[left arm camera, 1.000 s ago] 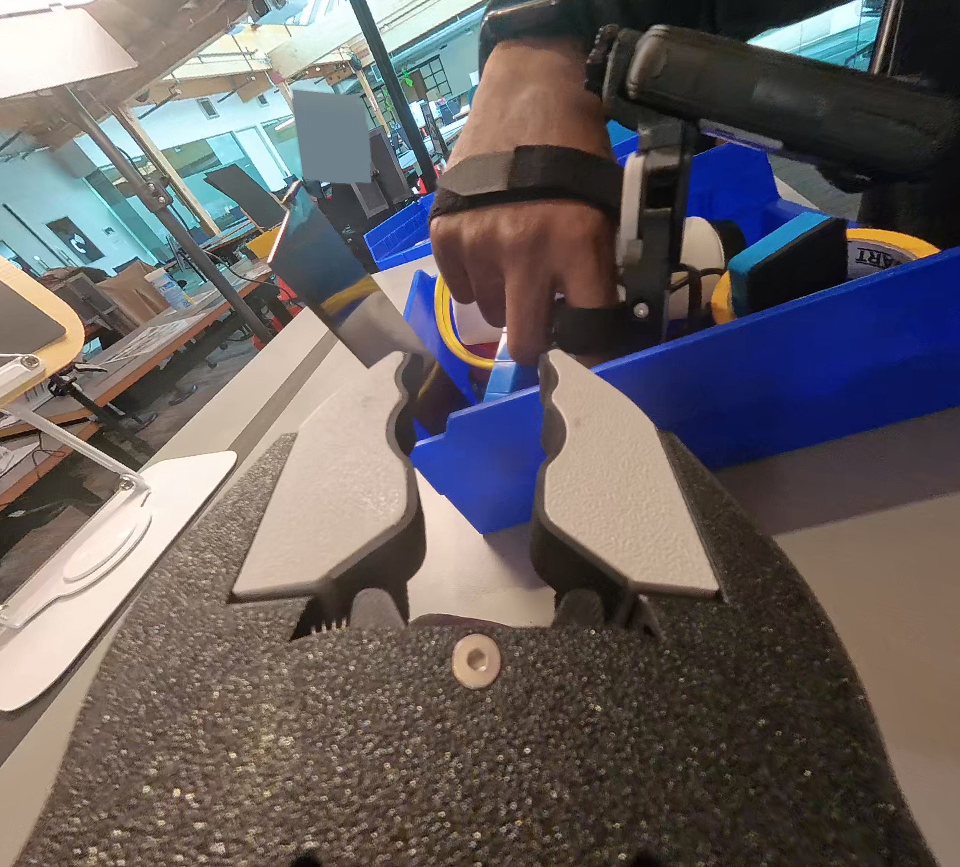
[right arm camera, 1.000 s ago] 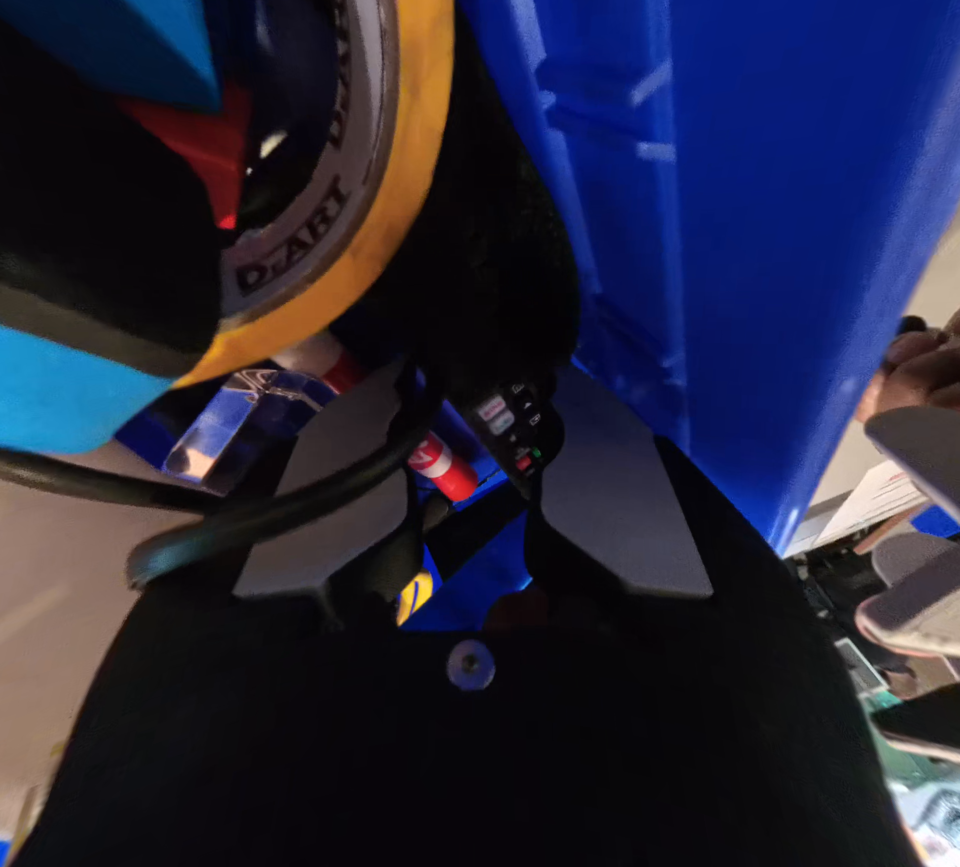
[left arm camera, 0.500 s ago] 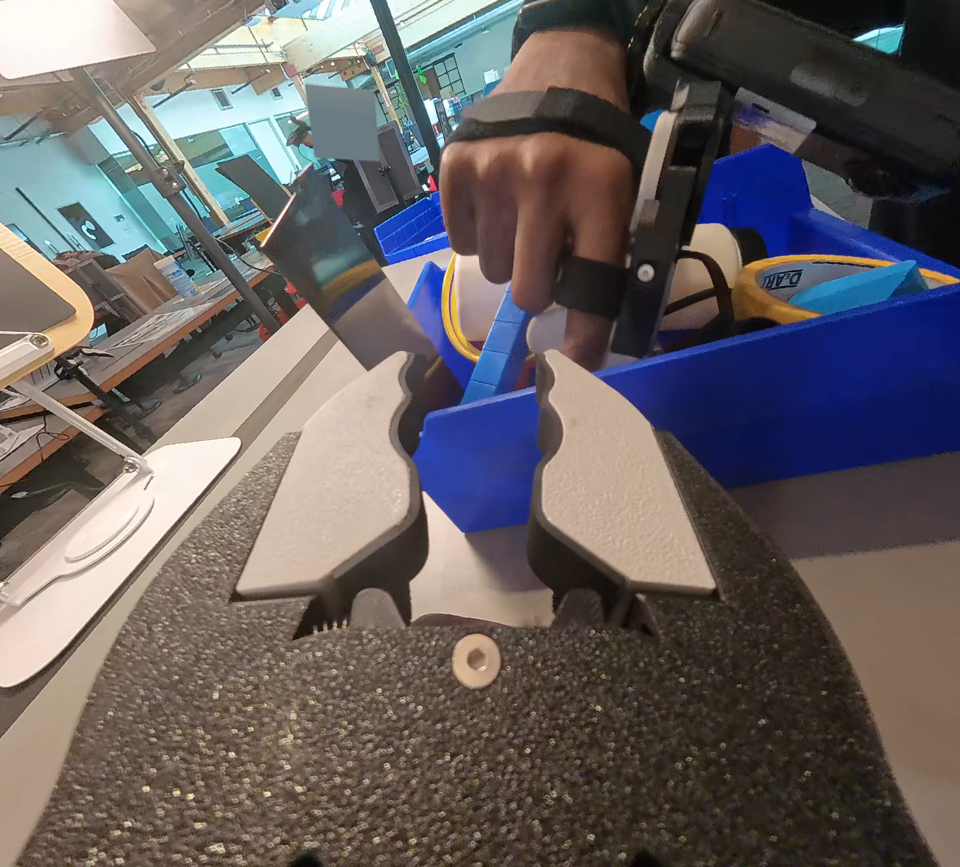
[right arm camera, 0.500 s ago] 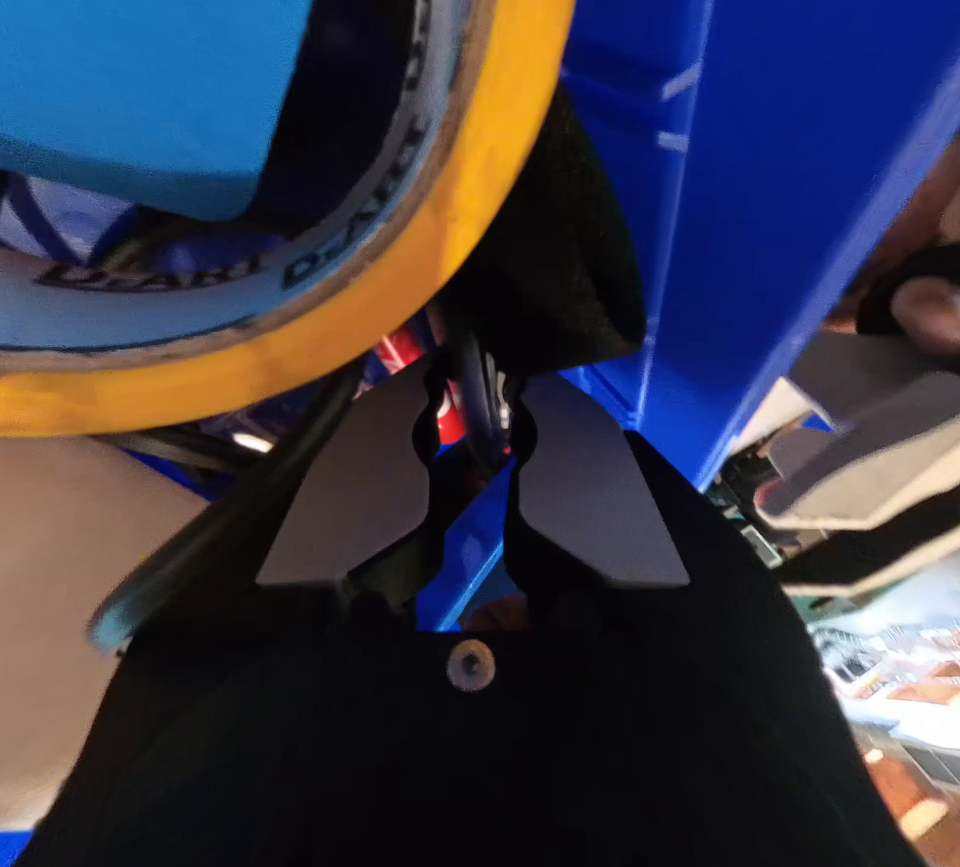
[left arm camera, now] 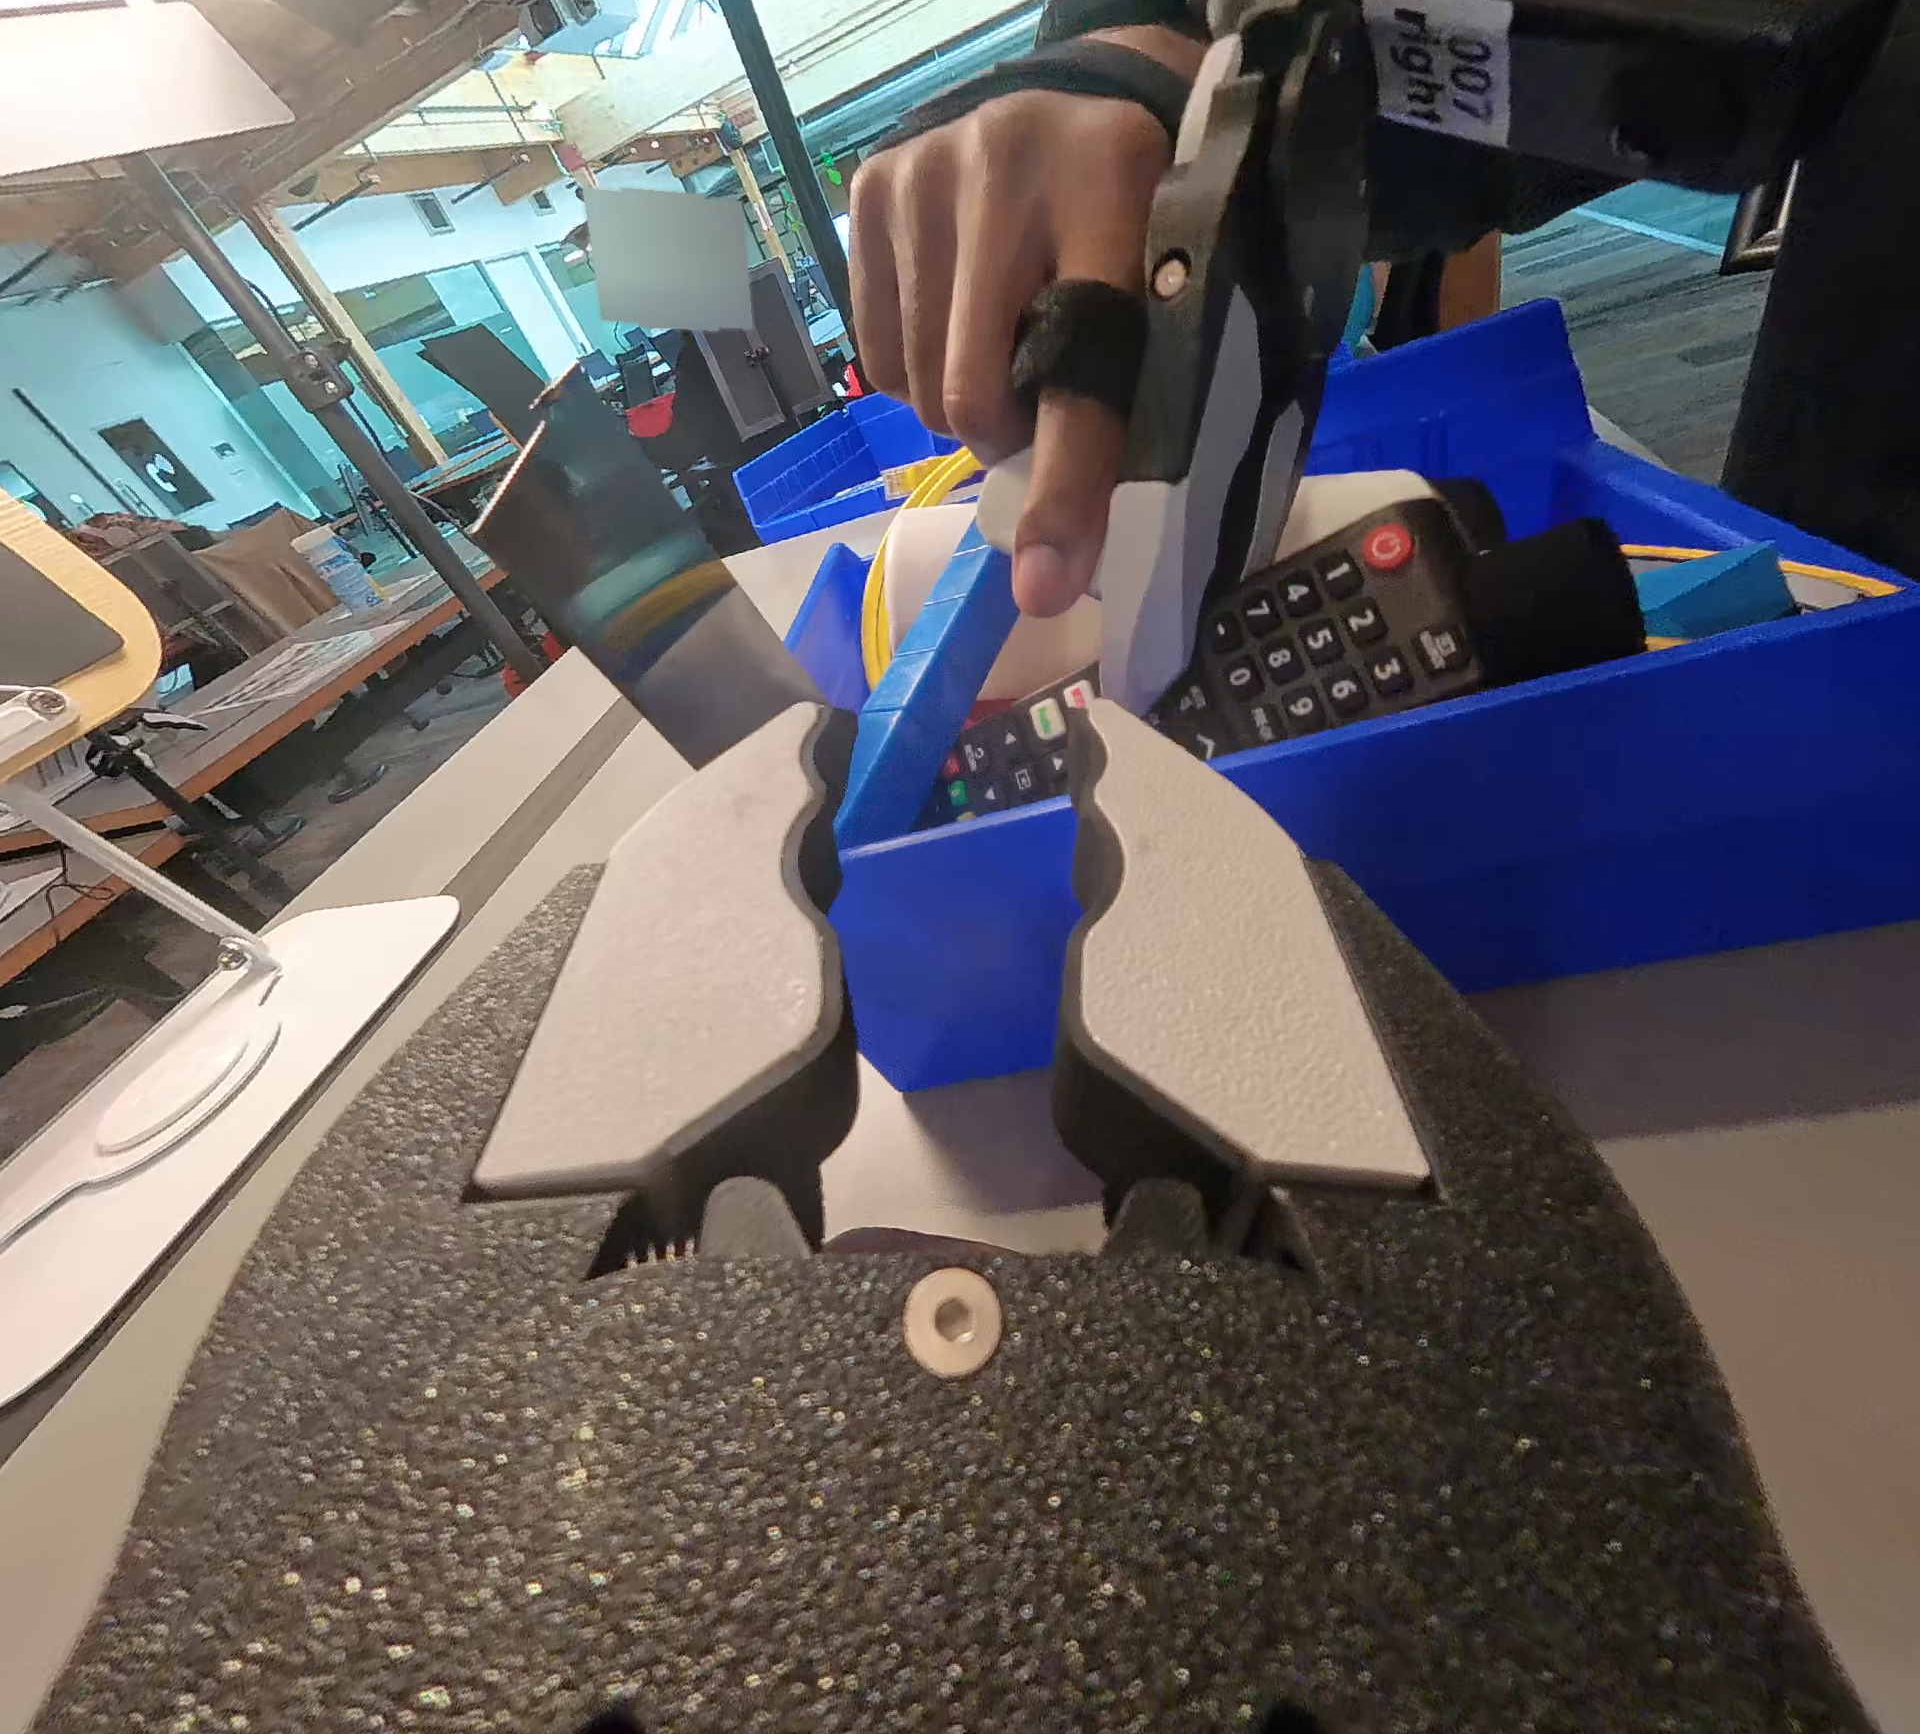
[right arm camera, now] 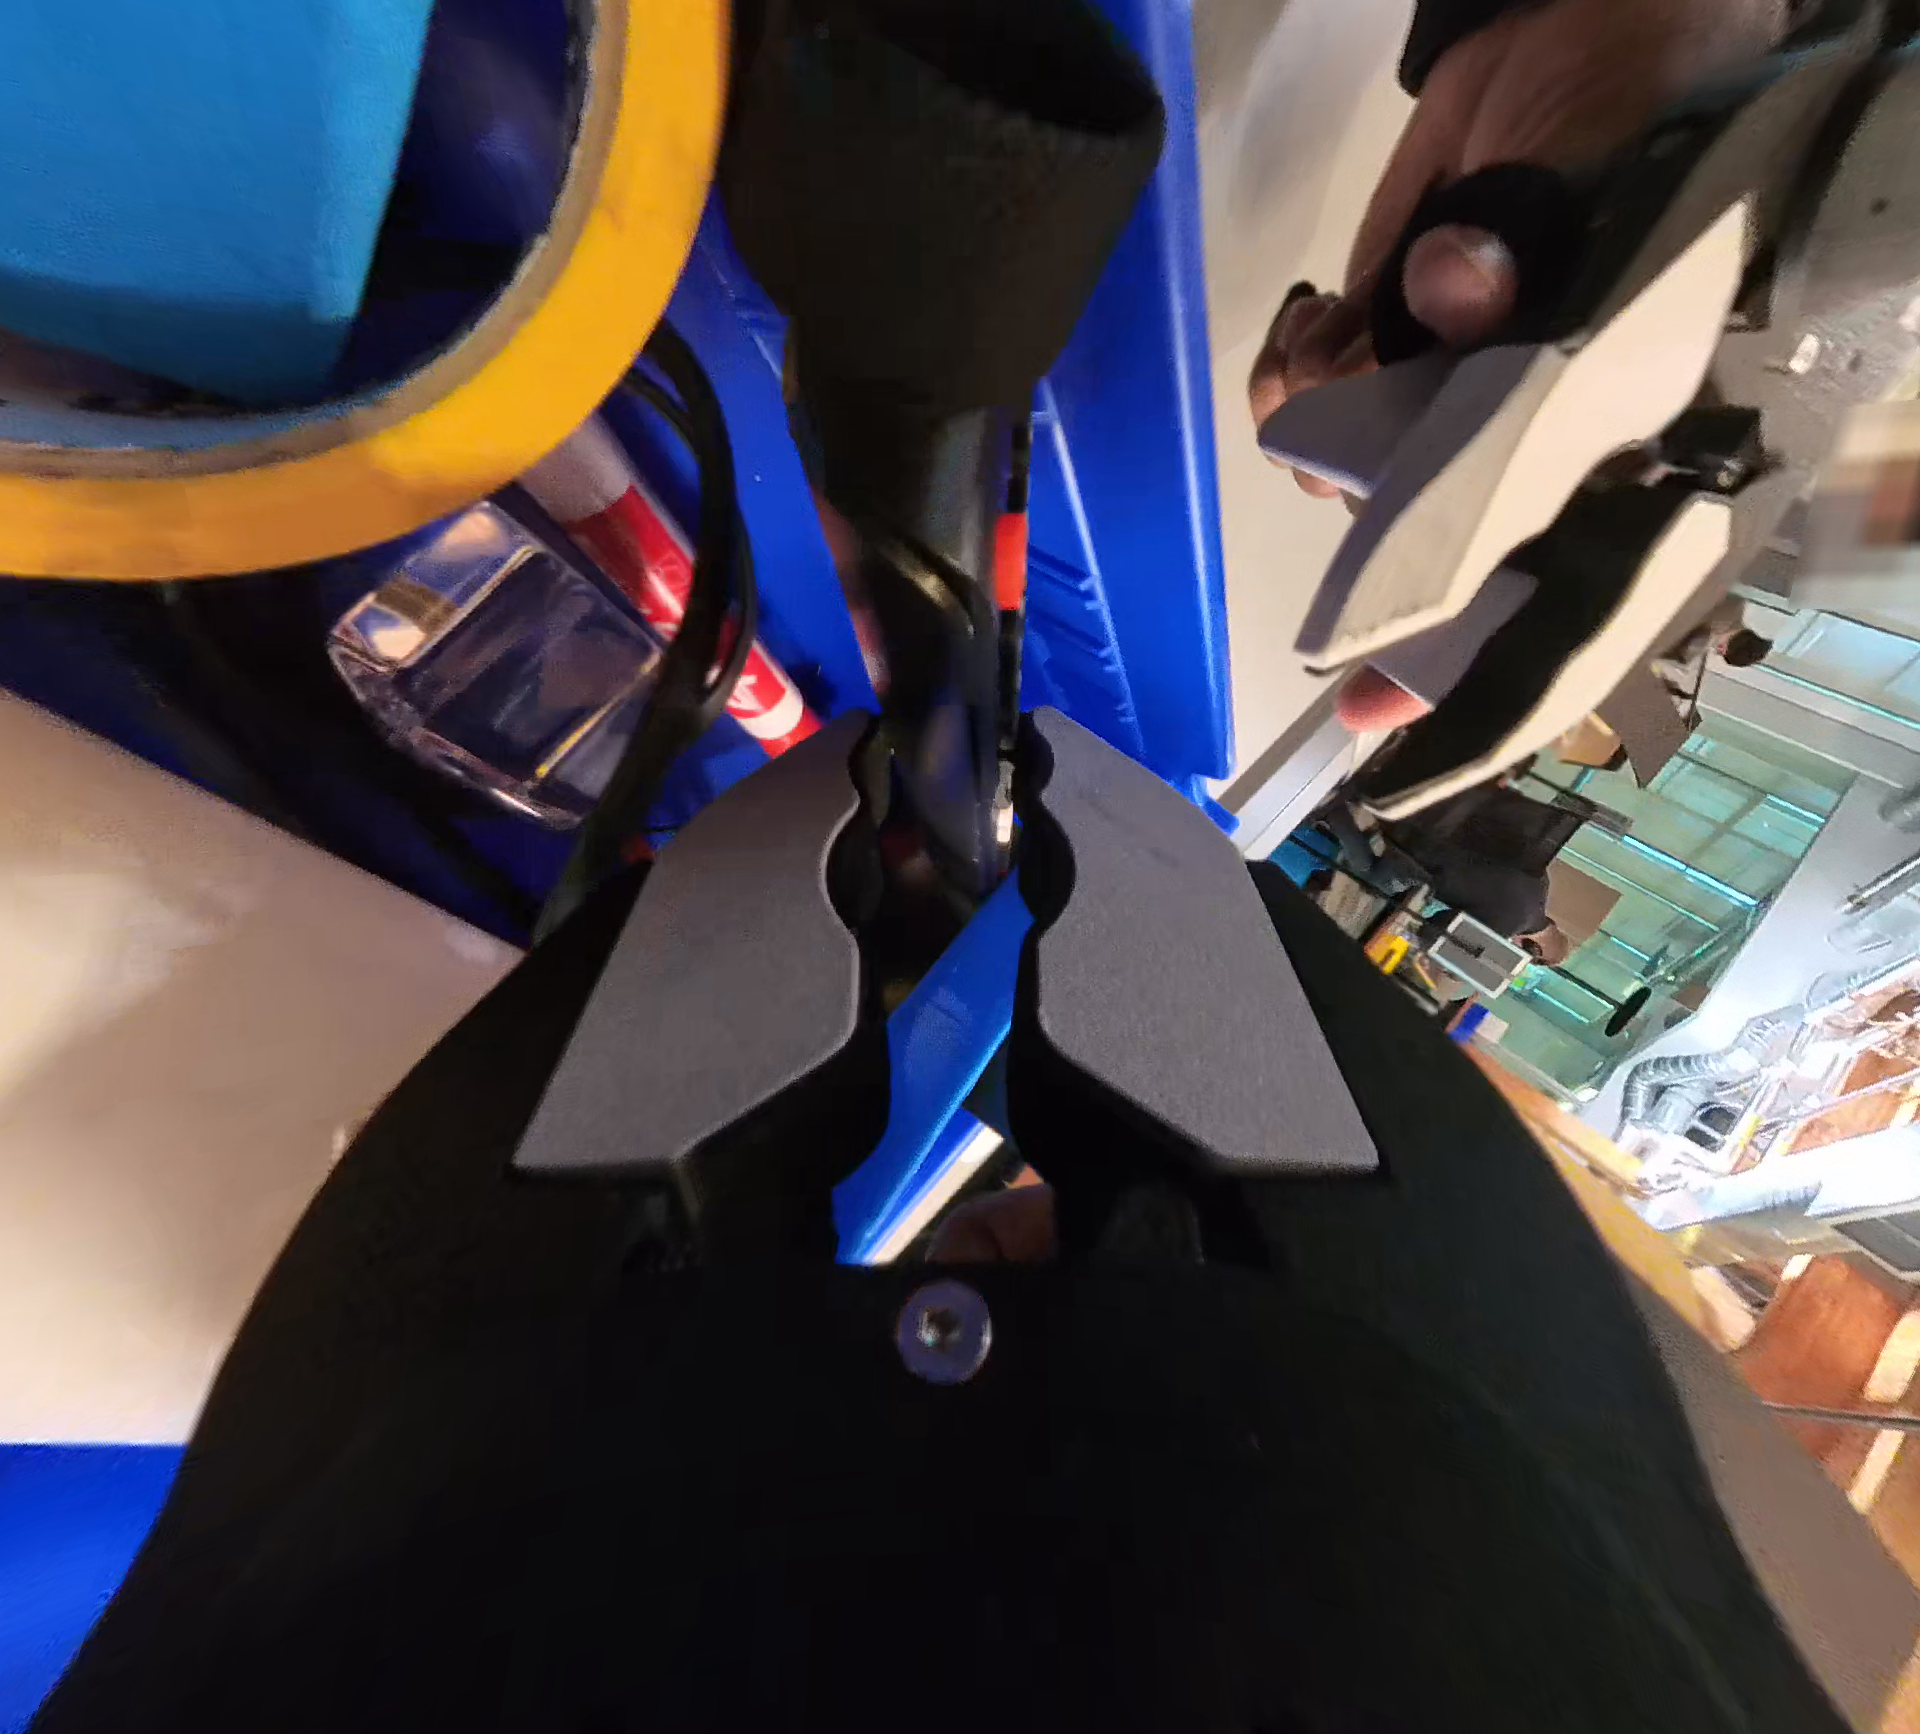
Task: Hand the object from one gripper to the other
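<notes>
Right gripper (right arm camera: 951, 739): reaches down into the blue bin (left arm camera: 1558, 843); its fingers (left arm camera: 1143, 604) are clamped on the black remote control (left arm camera: 1340, 635), gripping it on its narrow edges.
Remote control: raised at a slant above the bin's clutter, its red power button end uppermost in the left wrist view, number keys facing the left camera.
Left gripper (left arm camera: 951, 739): held low over the grey worktop (left arm camera: 1714, 1113), just outside the bin's near corner; fingers apart with nothing between them.
Right hand (left arm camera: 997, 282): strapped to the right gripper's handle, one finger through a black loop.
Bin contents: a yellow tape roll (right arm camera: 582, 313), a blue foam block (right arm camera: 197, 74), a blue flat strip (left arm camera: 935, 645) leaning on the wall, a clear plastic box (right arm camera: 488, 656), a yellow cable (left arm camera: 904, 521).
Beside the bin: a silver stand base (left arm camera: 208, 1061) on the worktop's left.
</notes>
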Demonstrator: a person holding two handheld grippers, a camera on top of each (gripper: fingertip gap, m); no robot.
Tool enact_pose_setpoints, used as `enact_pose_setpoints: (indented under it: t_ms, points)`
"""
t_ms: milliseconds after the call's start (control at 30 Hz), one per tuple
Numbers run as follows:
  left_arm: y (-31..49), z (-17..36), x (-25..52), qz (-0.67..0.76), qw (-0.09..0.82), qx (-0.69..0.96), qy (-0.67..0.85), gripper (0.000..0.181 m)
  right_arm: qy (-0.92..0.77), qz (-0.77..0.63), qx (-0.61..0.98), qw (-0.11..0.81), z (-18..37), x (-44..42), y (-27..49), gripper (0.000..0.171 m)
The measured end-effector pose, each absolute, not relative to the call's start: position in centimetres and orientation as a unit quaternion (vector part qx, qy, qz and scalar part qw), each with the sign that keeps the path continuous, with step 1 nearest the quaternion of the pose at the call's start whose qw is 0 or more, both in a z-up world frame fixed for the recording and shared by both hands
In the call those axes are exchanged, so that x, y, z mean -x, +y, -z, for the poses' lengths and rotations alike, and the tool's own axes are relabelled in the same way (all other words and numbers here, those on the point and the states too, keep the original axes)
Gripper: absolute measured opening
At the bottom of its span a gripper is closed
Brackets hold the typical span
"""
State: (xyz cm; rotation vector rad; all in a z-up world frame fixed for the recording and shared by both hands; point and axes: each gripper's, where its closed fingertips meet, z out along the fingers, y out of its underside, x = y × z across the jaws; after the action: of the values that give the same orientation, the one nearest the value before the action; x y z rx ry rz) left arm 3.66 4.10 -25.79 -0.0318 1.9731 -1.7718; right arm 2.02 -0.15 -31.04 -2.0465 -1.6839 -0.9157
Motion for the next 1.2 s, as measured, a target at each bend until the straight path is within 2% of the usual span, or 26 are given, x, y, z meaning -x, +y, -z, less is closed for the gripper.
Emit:
enact_pose_setpoints:
  t_ms: [233,467,667,800,967,1067,1167,1200]
  points:
    - [3.5,25.7,-3.0,0.655,0.232,0.006,0.719,0.044,-0.551,0.319,0.738,0.225,29.5,-1.6,-0.6,0.023]
    - [2.6,25.2,-1.3,0.666,0.229,-0.017,0.709,0.046,-0.466,0.296,0.762,0.34,26.4,-0.7,-0.2,0.026]
    - [1.3,24.6,-0.2,0.656,0.306,-0.033,0.689,0.053,-0.38,0.291,0.765,0.43,24.4,-0.3,0.2,0.023]
    - [-0.1,25.3,0.3,0.632,0.339,-0.046,0.695,0.057,-0.365,0.288,0.756,0.461,23.6,0.6,-0.1,0.022]
    - [-0.5,23.7,0.4,0.63,0.388,-0.043,0.671,0.055,-0.381,0.253,0.743,0.488,22.8,2.9,-0.3,0.023]
    - [-0.9,23.3,1.1,0.615,0.407,-0.059,0.673,0.05,-0.383,0.236,0.754,0.478,22.9,3.6,-0.1,0.023]
    - [-1.5,23.1,1.9,0.608,0.41,-0.056,0.677,0.03,-0.361,0.229,0.762,0.486,22.1,4.0,0.0,0.022]
    - [-1.6,22.9,2.1,0.614,0.408,-0.047,0.674,0.029,-0.352,0.223,0.765,0.492,21.8,4.3,-0.1,0.023]
